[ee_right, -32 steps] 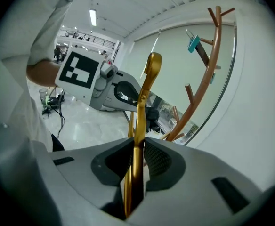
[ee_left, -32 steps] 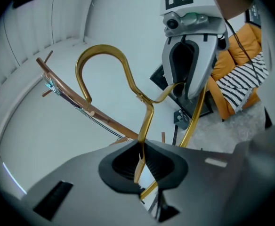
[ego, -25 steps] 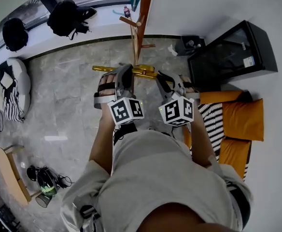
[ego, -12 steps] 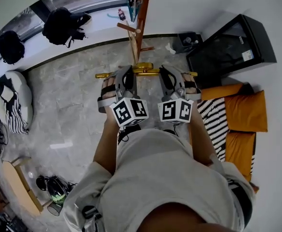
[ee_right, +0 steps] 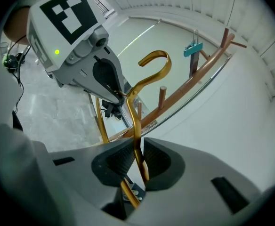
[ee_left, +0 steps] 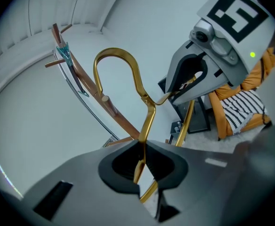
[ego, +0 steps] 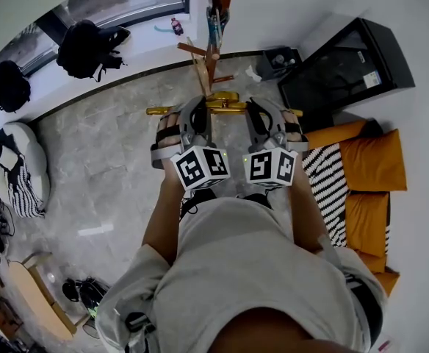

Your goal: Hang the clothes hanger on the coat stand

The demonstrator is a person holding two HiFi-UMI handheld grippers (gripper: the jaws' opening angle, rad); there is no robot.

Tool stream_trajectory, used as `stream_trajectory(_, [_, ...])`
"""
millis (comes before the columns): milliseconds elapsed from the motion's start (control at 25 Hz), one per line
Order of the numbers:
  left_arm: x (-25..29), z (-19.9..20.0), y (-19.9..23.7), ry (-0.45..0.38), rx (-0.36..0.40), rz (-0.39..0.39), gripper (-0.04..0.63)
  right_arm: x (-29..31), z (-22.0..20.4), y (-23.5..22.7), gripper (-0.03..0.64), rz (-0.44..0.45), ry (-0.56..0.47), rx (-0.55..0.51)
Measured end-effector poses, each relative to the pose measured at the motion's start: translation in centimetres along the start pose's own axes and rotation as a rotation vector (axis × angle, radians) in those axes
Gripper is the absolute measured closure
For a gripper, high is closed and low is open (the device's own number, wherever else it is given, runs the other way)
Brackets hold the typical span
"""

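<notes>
Crosswise, the hanger (ego: pixel 228 106), hook toward the coat stand (ego: pixel 203 66), is clamped in left gripper (ego: pixel 192 110) and right gripper (ego: pixel 263 112) fingers.

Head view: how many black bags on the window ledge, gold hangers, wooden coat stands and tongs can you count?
Black bags on the white window ledge: 2
Gold metal clothes hanger: 1
Brown wooden coat stand: 1
Grey tongs, left tongs and right tongs, both clamped on the hanger: 2
Total: 6
</notes>
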State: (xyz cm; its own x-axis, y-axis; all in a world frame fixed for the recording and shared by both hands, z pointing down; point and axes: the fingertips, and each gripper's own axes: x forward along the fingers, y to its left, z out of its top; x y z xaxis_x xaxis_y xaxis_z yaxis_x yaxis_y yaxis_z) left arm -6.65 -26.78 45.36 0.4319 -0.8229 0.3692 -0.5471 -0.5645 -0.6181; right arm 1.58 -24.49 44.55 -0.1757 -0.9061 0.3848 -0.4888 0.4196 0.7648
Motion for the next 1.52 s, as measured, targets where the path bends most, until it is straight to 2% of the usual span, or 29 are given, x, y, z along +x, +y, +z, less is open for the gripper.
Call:
stream_trajectory(240, [0.8, -0.7, 0.9, -0.018, 0.020, -0.044, 0.563, 1.2, 0.5, 0.1, 0.569, -0.035, 0.036, 0.013])
stream_trajectory(440, [1.3, -0.8, 1.2, -0.020, 0.022, -0.051, 0.561, 1.7, 0.6, 0.0, 0.571, -0.027, 0.059, 0.025])
stream_trajectory(1520, [6.8, -0.7, 4.0, 0.048, 0.006, 0.006, 0.561, 7.6, -0.2, -3.1, 0.571, 0.010, -0.018, 0.012])
